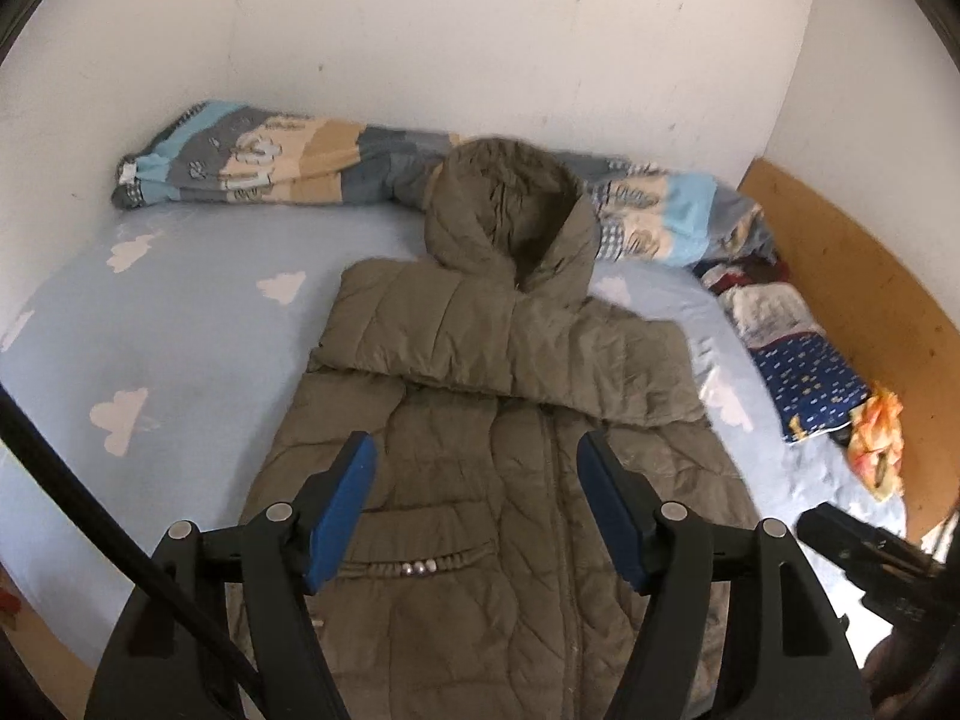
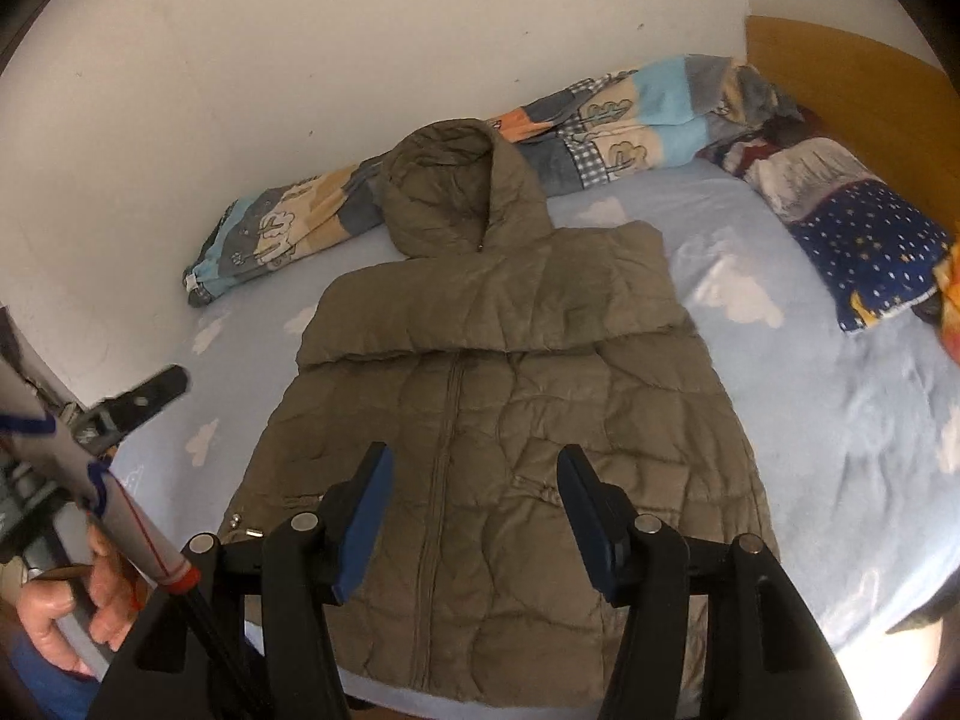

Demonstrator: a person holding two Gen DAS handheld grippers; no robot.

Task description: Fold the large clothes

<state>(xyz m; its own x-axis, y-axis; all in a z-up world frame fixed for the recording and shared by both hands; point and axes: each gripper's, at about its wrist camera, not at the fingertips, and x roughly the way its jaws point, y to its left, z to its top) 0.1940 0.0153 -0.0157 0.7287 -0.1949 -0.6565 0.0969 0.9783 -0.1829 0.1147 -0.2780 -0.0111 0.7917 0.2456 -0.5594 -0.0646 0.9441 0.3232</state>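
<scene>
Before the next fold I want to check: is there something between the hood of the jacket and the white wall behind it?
Yes. The rolled patterned blanket lies along the wall, and the hood rests against it. Both wrist views show this.

Olive quilted hooded jacket (image 1: 480, 396) flat on the bed (zipped, sleeves folded across chest)

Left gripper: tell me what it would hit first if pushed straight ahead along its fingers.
Most likely the olive puffer jacket. The left gripper stands open and empty, angled down over the jacket's zipped front, above the pocket. Depth is uncertain, but nothing else shows between.
</scene>
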